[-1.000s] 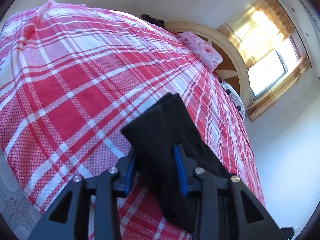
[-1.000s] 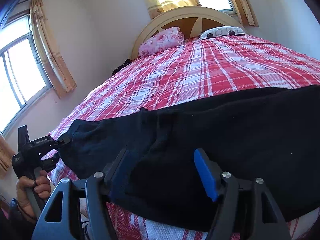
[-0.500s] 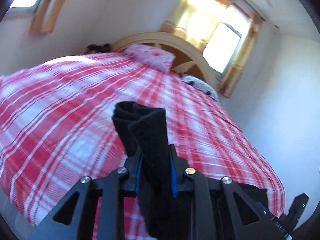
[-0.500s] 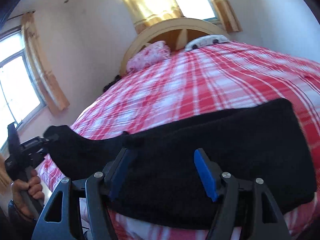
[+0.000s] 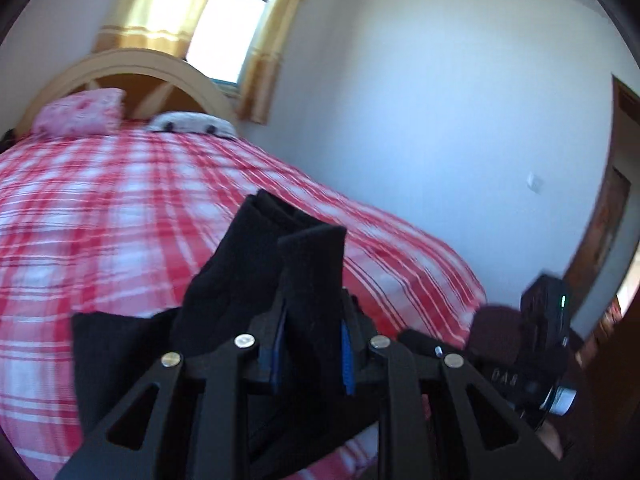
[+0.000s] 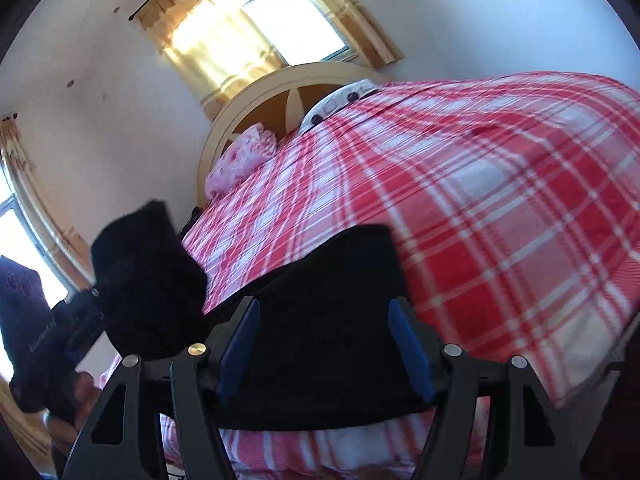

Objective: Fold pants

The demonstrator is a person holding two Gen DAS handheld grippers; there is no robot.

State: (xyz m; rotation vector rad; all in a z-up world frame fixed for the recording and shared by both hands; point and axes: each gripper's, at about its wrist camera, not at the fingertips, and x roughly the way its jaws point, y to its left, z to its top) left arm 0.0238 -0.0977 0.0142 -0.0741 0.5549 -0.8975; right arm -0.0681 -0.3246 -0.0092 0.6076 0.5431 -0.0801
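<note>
Black pants [image 5: 256, 264] lie along the near edge of the red plaid bed [image 5: 120, 208]. My left gripper [image 5: 312, 320] is shut on one end of them, and that folded end stands up out of the jaws, lifted off the bed. In the right wrist view this raised end [image 6: 144, 280] hangs at the left, with the left gripper [image 6: 76, 328] and a hand behind it. My right gripper [image 6: 323, 312] is open, its blue pads [image 6: 408, 352] wide apart over the other part of the pants [image 6: 328, 280], which rests on the bed [image 6: 500, 220]. The right gripper [image 5: 540, 360] shows at the lower right of the left wrist view.
A pink pillow [image 5: 80, 116] and a white spotted pillow [image 5: 192, 124] lie against the curved headboard [image 5: 120, 64] under a curtained window [image 5: 228, 32]. A wooden door [image 5: 608, 220] is on the right wall. Plaid bedding stretches beyond the pants.
The left gripper closed on the pants' end, lifted it and swung it right toward the right gripper, rolling upright. The right gripper shifted along the pants and tilted; its jaws kept their width.
</note>
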